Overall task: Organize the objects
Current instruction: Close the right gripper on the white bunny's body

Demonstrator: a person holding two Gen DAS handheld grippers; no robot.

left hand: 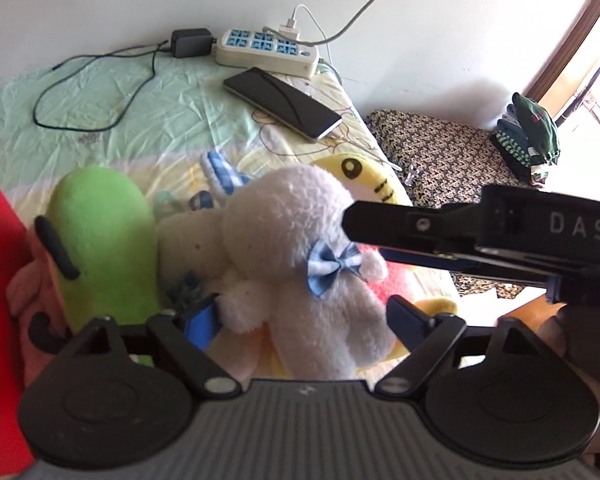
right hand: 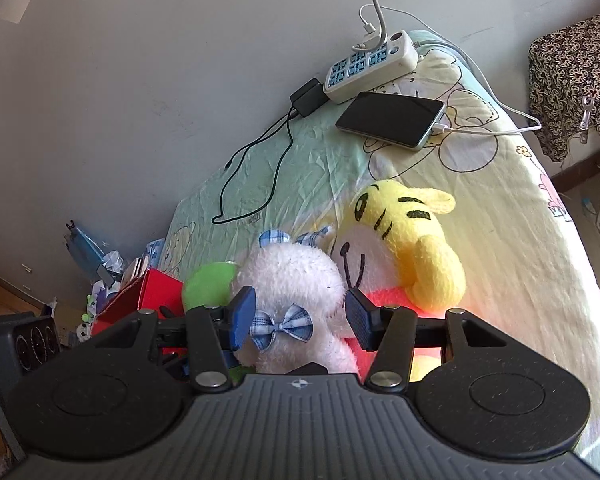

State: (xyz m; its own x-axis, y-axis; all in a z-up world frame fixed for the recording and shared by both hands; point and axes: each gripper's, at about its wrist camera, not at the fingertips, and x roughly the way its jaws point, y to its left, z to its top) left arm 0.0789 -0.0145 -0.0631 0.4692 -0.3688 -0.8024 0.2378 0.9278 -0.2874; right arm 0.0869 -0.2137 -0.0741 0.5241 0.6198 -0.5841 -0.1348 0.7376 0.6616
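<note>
A white plush toy [left hand: 284, 240] with a blue checked bow lies on the bed among other soft toys. My left gripper [left hand: 306, 320] straddles its lower body, and both pads touch the fur. My right gripper [right hand: 300, 318] is shut on the same white plush toy [right hand: 292, 276] at the neck, with the bow between its blue pads. In the left wrist view the right gripper [left hand: 364, 232] comes in from the right, onto the toy's head. A green plush [left hand: 100, 232] lies to the left and a yellow striped plush [right hand: 412, 232] behind.
A red box [right hand: 148, 292] stands left of the toys. Farther back on the sheet lie a phone [right hand: 392, 118], a power strip [right hand: 372, 66], a black charger [left hand: 190, 42] and its loose cable. A table under patterned cloth [left hand: 440, 148] stands beyond the bed's edge.
</note>
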